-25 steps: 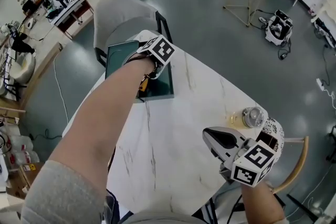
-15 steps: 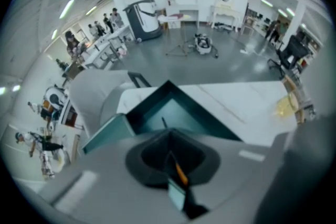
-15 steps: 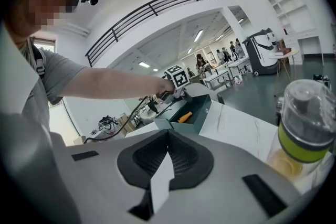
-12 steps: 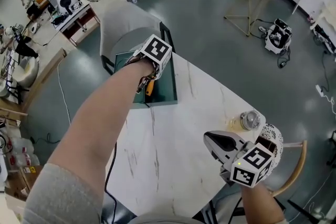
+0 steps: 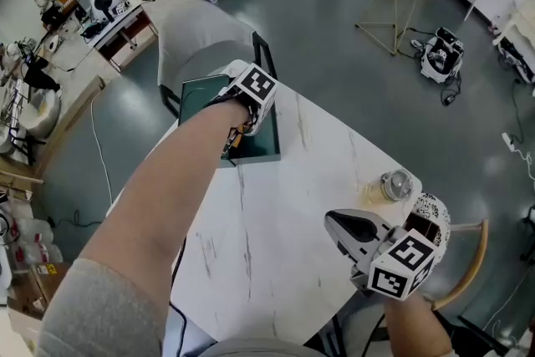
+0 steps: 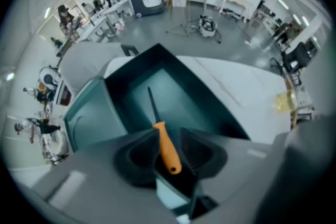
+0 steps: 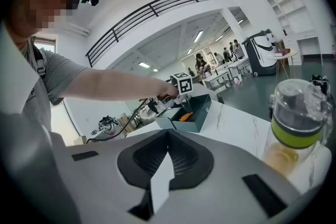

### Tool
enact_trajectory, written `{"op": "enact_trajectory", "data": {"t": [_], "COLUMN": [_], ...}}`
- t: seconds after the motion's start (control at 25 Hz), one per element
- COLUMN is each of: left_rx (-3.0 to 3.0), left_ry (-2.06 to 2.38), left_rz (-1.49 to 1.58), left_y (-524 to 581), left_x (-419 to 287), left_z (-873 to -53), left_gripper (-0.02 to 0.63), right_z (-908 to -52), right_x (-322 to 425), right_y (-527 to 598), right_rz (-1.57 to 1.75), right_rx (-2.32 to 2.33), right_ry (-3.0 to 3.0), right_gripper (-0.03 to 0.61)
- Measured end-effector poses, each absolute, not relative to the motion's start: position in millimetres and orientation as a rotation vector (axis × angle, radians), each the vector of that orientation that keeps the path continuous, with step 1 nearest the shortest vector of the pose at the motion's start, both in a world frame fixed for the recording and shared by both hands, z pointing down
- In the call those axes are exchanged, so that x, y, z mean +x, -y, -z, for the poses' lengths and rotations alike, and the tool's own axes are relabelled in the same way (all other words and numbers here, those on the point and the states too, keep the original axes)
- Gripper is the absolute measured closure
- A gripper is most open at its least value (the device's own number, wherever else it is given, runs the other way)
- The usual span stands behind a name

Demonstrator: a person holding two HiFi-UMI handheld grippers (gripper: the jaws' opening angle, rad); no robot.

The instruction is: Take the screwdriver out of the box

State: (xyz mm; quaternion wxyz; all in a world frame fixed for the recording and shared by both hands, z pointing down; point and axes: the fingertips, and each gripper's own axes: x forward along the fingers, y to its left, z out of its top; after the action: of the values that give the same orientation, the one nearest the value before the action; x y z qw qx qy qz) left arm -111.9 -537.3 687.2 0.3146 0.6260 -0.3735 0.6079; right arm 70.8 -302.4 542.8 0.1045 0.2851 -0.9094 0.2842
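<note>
Left claw (image 6: 169,135) hangs straight down into the open box (image 6: 212,105), its jaws opening with the screwdriver (image 6: 167,147) between them; a dark gap shows beside the orange handle, so the pads no longer press on it; the screwdriver is inside the box, its long axis running up the left gripper view with a slight lean to the left; the handle's rounded butt is nearest the claw and the thin dark shaft points away toward the far side of the box floor; whether it lies flat or slants I cannot tell; the box sits at the far left corner of the white marbled table (image 5: 276,213), its lid thrown back to the left; the person's left forearm (image 5: 159,205) stretches bare and long from the near left edge out to the box, wrist bent down; the right claw (image 7: 167,134) is closed with nothing in it, held low and nearly level over the near right of the table, aimed toward the box; a clear jar with a green band (image 7: 296,123) stands just beside it on the table.
</note>
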Motion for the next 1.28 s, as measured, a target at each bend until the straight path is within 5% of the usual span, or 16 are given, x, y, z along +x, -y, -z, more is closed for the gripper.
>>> {"op": "enact_trajectory", "data": {"t": [0.2, 0.48, 0.64, 1.08, 1.28], "left_rx": [1.637, 1.614, 1.587, 1.672, 1.643], "left_ry": [0.998, 1.018, 1.058, 0.921, 0.925], "left_rz": [-1.696, -1.884, -1.974, -1.826, -1.796], "left_y": [532, 542, 547, 528, 533], "left_x": [-109, -112, -121, -93, -101], "left_z": [-694, -709, -711, -702, -700], "left_gripper": [0.448, 0.446, 0.535, 0.606, 0.456], "right_z": [-542, -546, -550, -548, -548], "right_x": [75, 80, 83, 85, 88], "right_y": [300, 300, 300, 302, 301], "right_rz": [-0.836, -0.845, -0.859, -0.858, -0.858], "right_rx": [0.841, 0.844, 0.853, 0.864, 0.872], "right_ry": [2.684, 2.684, 2.678, 2.68, 2.674], "right_gripper": [0.571, 0.571, 0.571, 0.571, 0.571]}}
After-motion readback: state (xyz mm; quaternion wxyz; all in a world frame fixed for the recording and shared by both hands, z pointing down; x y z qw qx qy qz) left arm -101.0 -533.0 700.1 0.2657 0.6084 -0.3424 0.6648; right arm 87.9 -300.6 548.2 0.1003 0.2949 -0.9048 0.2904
